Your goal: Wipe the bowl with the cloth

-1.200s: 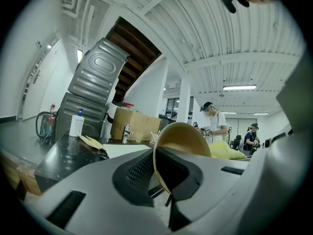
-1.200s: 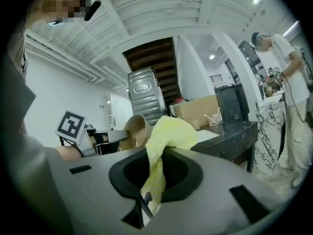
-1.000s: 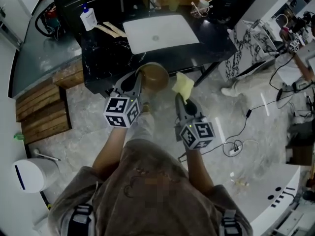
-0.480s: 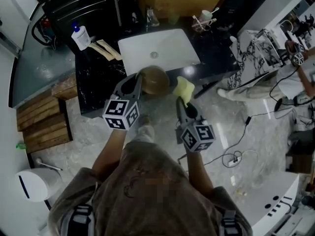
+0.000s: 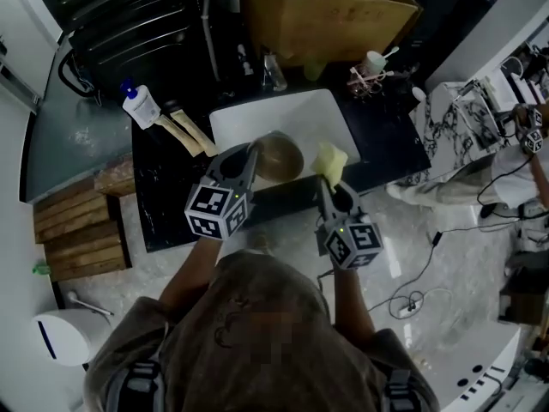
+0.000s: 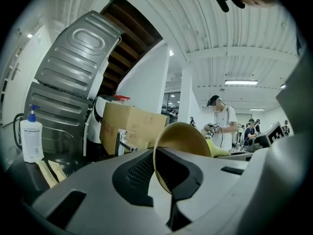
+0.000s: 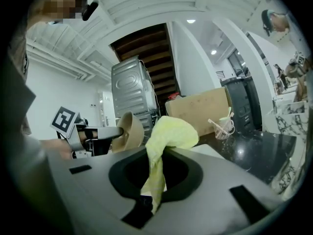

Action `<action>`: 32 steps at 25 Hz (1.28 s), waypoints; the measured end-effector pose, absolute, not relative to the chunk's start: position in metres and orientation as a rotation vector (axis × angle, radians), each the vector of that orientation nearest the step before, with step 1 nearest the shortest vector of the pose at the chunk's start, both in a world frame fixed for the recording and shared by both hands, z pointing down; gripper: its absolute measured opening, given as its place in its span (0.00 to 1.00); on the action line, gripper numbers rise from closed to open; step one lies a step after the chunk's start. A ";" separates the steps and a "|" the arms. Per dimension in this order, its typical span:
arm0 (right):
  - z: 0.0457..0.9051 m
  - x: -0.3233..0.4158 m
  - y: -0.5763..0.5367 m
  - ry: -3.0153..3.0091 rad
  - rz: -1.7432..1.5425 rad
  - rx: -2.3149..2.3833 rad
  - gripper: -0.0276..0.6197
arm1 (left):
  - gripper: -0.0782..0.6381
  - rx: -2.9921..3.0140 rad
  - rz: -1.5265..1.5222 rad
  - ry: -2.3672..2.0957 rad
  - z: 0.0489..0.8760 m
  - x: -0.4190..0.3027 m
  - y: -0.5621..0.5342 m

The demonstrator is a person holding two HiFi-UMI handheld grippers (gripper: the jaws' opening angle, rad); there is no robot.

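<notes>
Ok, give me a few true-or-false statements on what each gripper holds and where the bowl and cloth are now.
The left gripper is shut on the rim of the bowl. True.
The right gripper is empty. False: it is shut on the yellow cloth.
The cloth lies inside the bowl. False: it hangs beside the bowl, outside it.
The bowl is held over the white sink. True.
A pump bottle stands left of the sink. True.
</notes>
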State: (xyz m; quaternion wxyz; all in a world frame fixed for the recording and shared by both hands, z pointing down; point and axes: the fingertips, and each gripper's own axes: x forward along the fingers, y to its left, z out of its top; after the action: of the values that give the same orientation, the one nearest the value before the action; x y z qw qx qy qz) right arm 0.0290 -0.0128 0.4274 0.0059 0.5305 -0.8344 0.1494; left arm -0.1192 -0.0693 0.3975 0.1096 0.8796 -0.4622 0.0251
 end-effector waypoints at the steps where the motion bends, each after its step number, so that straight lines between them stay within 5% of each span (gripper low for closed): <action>1: 0.429 0.030 -0.021 -2.609 0.470 1.653 0.09 | 0.13 2.583 0.082 -1.354 0.400 -0.119 -0.077; 14: 0.437 0.055 -0.090 -2.608 0.432 1.502 0.09 | 0.13 2.531 0.136 -1.356 0.412 -0.111 -0.122; 32: 0.418 -0.002 -0.160 -2.705 -0.164 0.606 0.09 | 0.13 2.519 0.283 -1.189 0.429 -0.072 -0.142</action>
State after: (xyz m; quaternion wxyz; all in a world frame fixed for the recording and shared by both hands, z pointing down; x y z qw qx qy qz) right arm -0.0018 -0.1597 0.4179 0.1812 0.2147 -0.9580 -0.0579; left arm -0.0725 -0.1419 0.4292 0.1699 0.8866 -0.4186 0.0995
